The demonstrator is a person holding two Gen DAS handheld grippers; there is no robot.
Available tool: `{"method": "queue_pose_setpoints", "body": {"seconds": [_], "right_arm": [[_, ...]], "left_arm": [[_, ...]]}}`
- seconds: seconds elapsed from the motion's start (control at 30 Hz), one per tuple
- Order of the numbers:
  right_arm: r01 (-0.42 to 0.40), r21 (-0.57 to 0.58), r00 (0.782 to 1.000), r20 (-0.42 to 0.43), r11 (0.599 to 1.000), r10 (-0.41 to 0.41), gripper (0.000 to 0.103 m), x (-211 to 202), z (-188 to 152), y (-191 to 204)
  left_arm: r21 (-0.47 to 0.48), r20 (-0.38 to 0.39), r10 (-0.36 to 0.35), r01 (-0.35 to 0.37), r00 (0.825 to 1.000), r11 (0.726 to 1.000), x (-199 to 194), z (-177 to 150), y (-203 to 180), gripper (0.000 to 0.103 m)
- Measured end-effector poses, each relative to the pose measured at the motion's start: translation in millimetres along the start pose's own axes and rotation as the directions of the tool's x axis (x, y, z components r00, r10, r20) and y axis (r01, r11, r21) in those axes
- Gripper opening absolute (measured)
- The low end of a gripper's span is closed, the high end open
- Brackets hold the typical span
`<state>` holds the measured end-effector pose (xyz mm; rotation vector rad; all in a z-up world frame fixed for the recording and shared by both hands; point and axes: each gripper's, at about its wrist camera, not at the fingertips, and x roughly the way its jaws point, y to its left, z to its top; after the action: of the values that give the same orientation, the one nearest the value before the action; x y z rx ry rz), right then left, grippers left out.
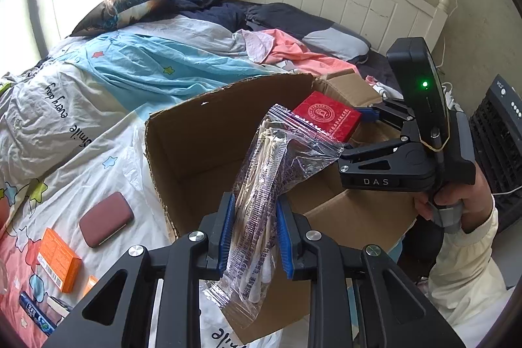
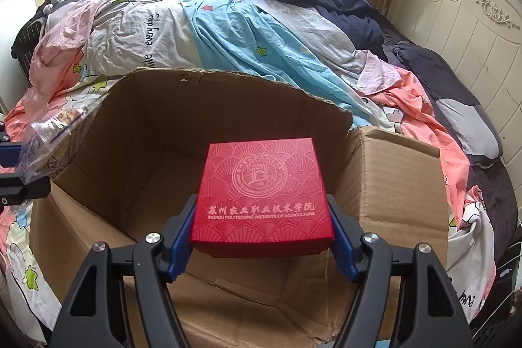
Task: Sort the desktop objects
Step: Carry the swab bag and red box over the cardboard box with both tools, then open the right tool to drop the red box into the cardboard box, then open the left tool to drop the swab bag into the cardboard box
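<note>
Two hand-held grippers above an open cardboard box (image 2: 107, 158) that rests on a bed (image 1: 98, 93). The left gripper (image 1: 254, 237) has its fingers closed narrowly on a clear plastic packet of cotton swabs (image 1: 257, 185), gripped across its middle and held slanting over the box's near wall. The packet is judged light, soft and crinkly, its film likely slippery; a hold across the bundled sticks, not the loose sealed ends, should keep it from sliding. The right gripper (image 2: 262, 237) holds one red gift box (image 2: 264, 191) by its two side walls, fingers set wide, level over the cardboard box's bare floor. This red box looks stiff and flat-sided, probably light; pressing on the lid edges could pop or crush it.

Count on the bedcover, left wrist view: one maroon case (image 1: 106, 219), one whole orange carton (image 1: 60, 261) with a second orange edge beside it, one blue tube (image 1: 34, 313). Grippers: two. Cardboard boxes: one.
</note>
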<state>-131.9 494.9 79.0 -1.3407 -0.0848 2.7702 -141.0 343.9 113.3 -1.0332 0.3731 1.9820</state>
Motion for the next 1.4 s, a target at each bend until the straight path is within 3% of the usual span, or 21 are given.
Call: {"method": "queue_pose_setpoints", "body": {"seconds": [0.2,0.33,0.57,0.77,1.4], "right_arm": [[-0.012,0.021,1.0,-0.017,1.0,0.013,0.068,-7.0,2.1,-0.8],[0.03,0.007,0.999,-0.027,1.0,-0.03,0.069,-7.6,1.8,2.2],[-0.008,0.032,0.999,-0.051,0.999,0.009,0.069,-7.3,-1.2,-1.7],[0.015,0.007,0.996,-0.084,1.0,-0.015,0.069,-6.8,-3.4,4.6],[-0.018,0.027,0.993,-0.115,0.999,0.021,0.069,-1.5,-7.7,7.4]], "left_arm": [[-0.014,-0.007,-0.002,0.001,1.0,1.0,6.8,3.3,4.2,0.025],[0.001,-0.015,-0.003,0.003,1.0,1.0,10.3,4.2,-0.5,0.025],[0.011,-0.027,-0.001,0.001,1.0,1.0,17.6,6.6,-4.6,0.025],[0.015,-0.036,0.003,-0.002,0.999,1.0,24.6,9.1,-6.4,0.025],[0.039,-0.052,-0.016,0.018,0.999,0.999,43.1,26.6,-15.5,0.025]]}}
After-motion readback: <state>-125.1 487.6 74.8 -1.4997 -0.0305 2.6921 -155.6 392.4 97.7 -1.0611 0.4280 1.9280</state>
